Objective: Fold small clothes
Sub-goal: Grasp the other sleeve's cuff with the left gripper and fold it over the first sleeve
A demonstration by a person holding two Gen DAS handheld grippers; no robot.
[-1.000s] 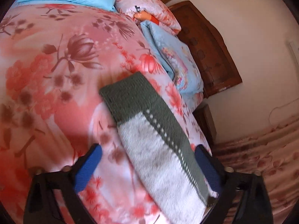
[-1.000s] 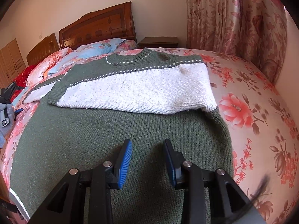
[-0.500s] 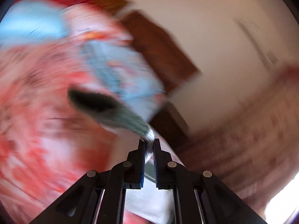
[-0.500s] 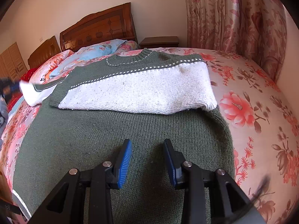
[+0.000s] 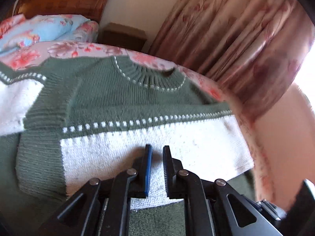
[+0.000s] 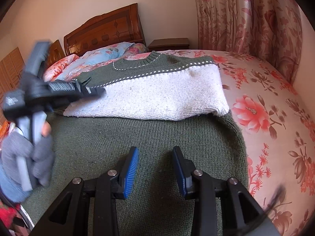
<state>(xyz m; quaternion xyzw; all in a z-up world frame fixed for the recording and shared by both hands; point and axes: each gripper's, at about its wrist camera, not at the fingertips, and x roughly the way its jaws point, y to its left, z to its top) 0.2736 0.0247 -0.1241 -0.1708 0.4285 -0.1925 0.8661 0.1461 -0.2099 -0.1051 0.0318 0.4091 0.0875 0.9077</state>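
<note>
A green and white knitted sweater (image 6: 157, 98) lies flat on the bed, its green body nearest me and both white-and-green sleeves folded across the chest. In the left wrist view the sweater (image 5: 137, 106) fills the frame, collar at the top. My left gripper (image 5: 157, 151) hovers over the folded white sleeve with its jaws a narrow gap apart and nothing between them. It also shows blurred in the right wrist view (image 6: 94, 91), above the sweater's left side. My right gripper (image 6: 155, 153) is open and empty above the green body.
The bed has a pink floral cover (image 6: 265, 108). Blue and pink floral pillows (image 6: 102, 56) lie against a wooden headboard (image 6: 104, 31). A dark nightstand (image 6: 169, 43) and floral curtains (image 6: 246, 19) stand beyond the bed's far right side.
My left gripper shut on the left sleeve, swung it over onto the sweater's chest and let it go. The right gripper has not moved.
</note>
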